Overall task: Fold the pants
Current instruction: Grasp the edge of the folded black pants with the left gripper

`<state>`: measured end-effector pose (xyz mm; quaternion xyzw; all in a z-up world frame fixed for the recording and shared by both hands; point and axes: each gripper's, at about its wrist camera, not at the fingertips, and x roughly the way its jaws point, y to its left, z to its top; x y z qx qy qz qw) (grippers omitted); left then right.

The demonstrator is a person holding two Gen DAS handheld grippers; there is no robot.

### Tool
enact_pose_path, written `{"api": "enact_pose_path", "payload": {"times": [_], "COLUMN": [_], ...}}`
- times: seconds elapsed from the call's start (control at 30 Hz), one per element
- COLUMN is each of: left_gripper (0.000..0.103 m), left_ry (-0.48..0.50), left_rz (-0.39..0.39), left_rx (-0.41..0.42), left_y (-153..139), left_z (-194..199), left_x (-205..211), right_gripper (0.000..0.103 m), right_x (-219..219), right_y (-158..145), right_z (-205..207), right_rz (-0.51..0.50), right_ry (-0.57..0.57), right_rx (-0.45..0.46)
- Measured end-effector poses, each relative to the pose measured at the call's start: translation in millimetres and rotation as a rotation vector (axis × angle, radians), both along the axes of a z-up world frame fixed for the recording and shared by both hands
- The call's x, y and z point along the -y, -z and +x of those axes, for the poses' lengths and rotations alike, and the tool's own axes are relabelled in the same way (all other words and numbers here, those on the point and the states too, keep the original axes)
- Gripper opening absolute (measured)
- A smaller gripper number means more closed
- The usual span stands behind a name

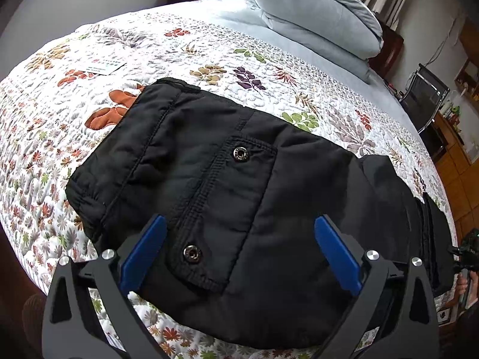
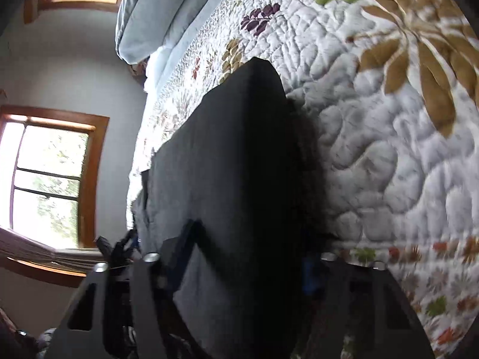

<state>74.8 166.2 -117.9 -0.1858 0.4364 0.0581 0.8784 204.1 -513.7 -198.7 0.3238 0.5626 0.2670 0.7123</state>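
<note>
Across the centre of the left wrist view, black padded fabric pants [image 1: 227, 185] lay on a white quilted bedspread with a coloured leaf print [image 1: 89, 45], which covered the bed. Two round metal snap buttons, one [image 1: 240, 153] on a stitched pocket flap at mid-frame and another [image 1: 191, 252] lower down, faced upward. At the bottom of that frame the left hand-held gripper [image 1: 239, 254] hovered over the near edge of the pants with its blue-padded fingers [image 1: 143, 254] spread wide apart and nothing between them. A pale blue folded duvet [image 1: 317, 15] sat at the upper right of the frame, and a small white printed card [image 1: 103, 66] lay on the bedspread at the upper left.

Within the right wrist view, tilted sideways, a fold of the pants [image 2: 239, 179] filled the centre and ran down between the arms of the right hand-held gripper [image 2: 245, 269]. Its fingertips were hidden by dark cloth, so whether it was clamped could not be told. A wood-framed window [image 2: 51, 173] occupied the left of the frame.
</note>
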Motion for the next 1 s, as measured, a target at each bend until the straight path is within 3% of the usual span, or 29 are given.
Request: {"api": "enact_pose_path", "payload": {"times": [0.03,0.1,0.17,0.27,0.37,0.5,0.57,0.67,0.73,0.83,0.9,1.0], "left_gripper": [0.100,0.100,0.100,0.100,0.100,0.100,0.100,0.100,0.100,0.098,0.098,0.098], "left_ry": [0.000,0.000,0.001,-0.004,-0.004,-0.041,-0.077,-0.172,-0.244,-0.329,-0.338,-0.349], "left_rz": [0.007,0.022,0.022,0.031,0.009,-0.081,-0.143,-0.348,-0.568,-0.749,-0.791,-0.766], "left_rx": [-0.001,-0.001,0.004,0.007,0.019,0.086,0.117,0.169,0.182,0.180,0.183,0.175], "left_y": [0.7,1.7,2.7,3.8,-0.2,-25.1,-36.5,-37.9,-19.2,9.4,19.4,25.1], "left_z": [0.7,1.6,2.5,3.5,0.9,-20.9,-36.1,-63.8,-79.6,-90.8,-90.1,-85.9], "left_x": [1.1,3.2,4.9,7.3,4.0,-14.2,-28.4,-58.9,-79.7,-93.2,-94.7,-94.1], "right_gripper": [0.029,0.020,0.019,0.019,0.023,0.050,0.055,0.057,0.058,0.058,0.058,0.059], "right_x": [-1.0,2.0,2.4,3.8,8.8,9.4,15.0,29.2,38.2,51.2,55.2,57.2], "right_y": [-3.9,-16.9,-24.6,-18.8,-13.5,-20.1,-26.6,-37.9,-47.1,-57.4,-61.8,-69.1], "right_z": [-0.3,-0.8,-0.5,-0.7,-1.5,-4.2,-6.5,-12.7,-21.3,-33.7,-40.6,-50.1], "right_rz": [-0.008,0.000,-0.021,-0.058,-0.048,-0.113,-0.115,-0.121,-0.112,-0.118,-0.121,-0.131], "right_ry": [-0.002,0.003,0.006,0.004,0.018,0.020,0.050,0.128,0.174,0.231,0.252,0.263], "right_rx": [0.013,0.062,0.093,0.067,0.044,0.050,0.060,0.089,0.123,0.147,0.151,0.157]}}
